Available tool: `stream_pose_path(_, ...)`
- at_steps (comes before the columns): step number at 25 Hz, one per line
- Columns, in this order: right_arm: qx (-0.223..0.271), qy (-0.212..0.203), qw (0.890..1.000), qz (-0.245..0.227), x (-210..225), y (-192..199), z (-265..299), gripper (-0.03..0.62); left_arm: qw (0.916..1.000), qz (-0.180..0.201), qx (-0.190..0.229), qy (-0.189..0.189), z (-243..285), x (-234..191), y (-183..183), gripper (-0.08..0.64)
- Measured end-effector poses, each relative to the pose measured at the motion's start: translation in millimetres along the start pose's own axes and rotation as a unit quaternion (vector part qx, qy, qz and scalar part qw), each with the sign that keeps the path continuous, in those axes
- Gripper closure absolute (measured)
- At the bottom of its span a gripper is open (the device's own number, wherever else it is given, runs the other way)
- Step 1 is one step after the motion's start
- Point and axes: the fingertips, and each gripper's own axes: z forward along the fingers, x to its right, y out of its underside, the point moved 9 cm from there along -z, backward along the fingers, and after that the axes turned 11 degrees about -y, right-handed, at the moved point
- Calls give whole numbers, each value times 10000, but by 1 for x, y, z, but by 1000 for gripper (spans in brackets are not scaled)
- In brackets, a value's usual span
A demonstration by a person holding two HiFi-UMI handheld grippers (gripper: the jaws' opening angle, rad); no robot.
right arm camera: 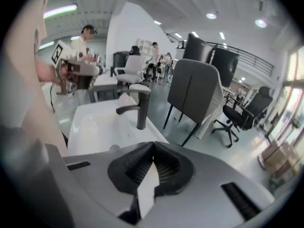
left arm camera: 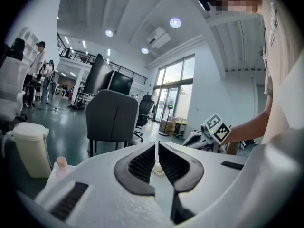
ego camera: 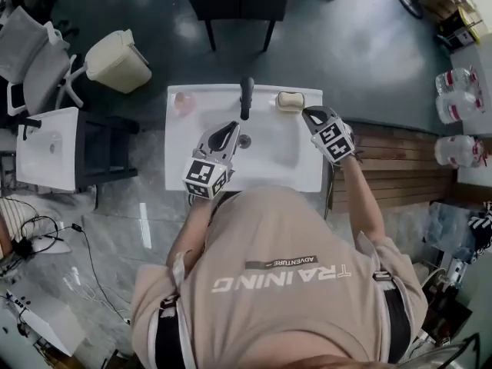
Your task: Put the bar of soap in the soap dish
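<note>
A cream bar of soap [ego camera: 290,98] lies in the soap dish [ego camera: 290,109] on the back right corner of the white sink [ego camera: 284,167]. My right gripper [ego camera: 308,113] hovers just right of the dish, jaws shut with nothing between them; in the right gripper view [right arm camera: 152,145] they meet over the basin [right arm camera: 97,127]. My left gripper [ego camera: 231,126] is over the basin near the drain and points toward the faucet. Its jaws [left arm camera: 156,144] are shut and hold nothing. A cream shape shows below their tips; I cannot tell what it is.
A black faucet [ego camera: 246,98] stands at the sink's back middle, and a pink bottle [ego camera: 183,102] at the back left. A cream bin [ego camera: 117,61] and a dark chair [ego camera: 240,2] stand behind the sink. Wooden boards [ego camera: 400,164] lie to the right.
</note>
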Motion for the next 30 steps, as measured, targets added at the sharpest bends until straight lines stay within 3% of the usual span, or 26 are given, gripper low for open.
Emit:
stream_pose_path(3,932,-148,9914,908,-21,-3,-24,578,9999,119,101,-6,-1,-3,-15,534)
stream_pose_path(6,1759,-288,9696,1677,-33,-9,-43,578,9997,112,216,-24,1,-6,-31,533)
stream_pose_path(8,2144,-350,9574,1901,-38,-14,-54,578,9996,88,260,-10,2,-6,-39,532)
stream_pose_path(14,2493,-142,9588,1357,-45,-37,-85,578,9981,561,249,-70,16,2,-65,533)
stream_pose_path(24,3200,632,9394,1058,-35,-74,-127,578,9928,502,1062,251,26,16,-132,533)
stream_pose_path(30,3285,882,9338,1106,-28,-82,-135,578,9910,558,1187,273,23,15,-148,532)
